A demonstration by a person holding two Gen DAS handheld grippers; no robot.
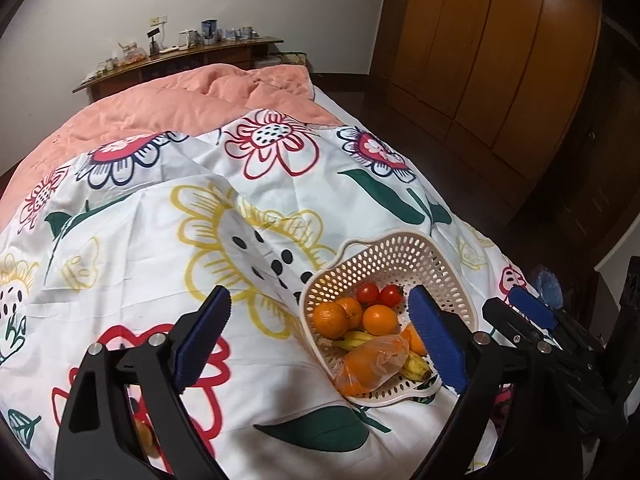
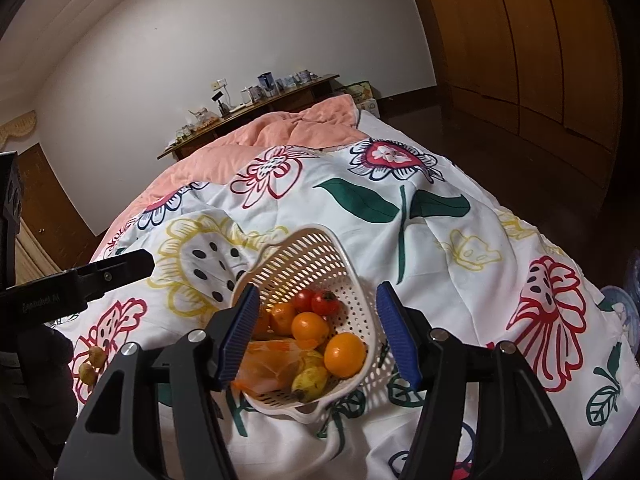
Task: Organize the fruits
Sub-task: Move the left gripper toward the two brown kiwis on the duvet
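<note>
Both grippers are hanging empty over the basket [image 1: 404, 256]: the left gripper [image 1: 324, 340] gaping wide, the right gripper [image 2: 318, 334] partly spread. Inside it, bananas [image 2: 310, 380] are lying nearest, oranges [image 1: 329, 319] mid-basket, tomatoes [image 1: 368, 293] farthest.

White wall [image 2: 224, 40] — wooden wardrobe [image 1: 500, 48], bed [image 1: 168, 96].

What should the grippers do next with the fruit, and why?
Probably send the left gripper toward the small yellowish fruits lying loose on the flowered blanket. Both grippers are open and hold nothing, while the oranges, tomatoes and bananas already sit in the white basket. Those little fruits are the only ones visibly outside it, on the left gripper's side.
</note>
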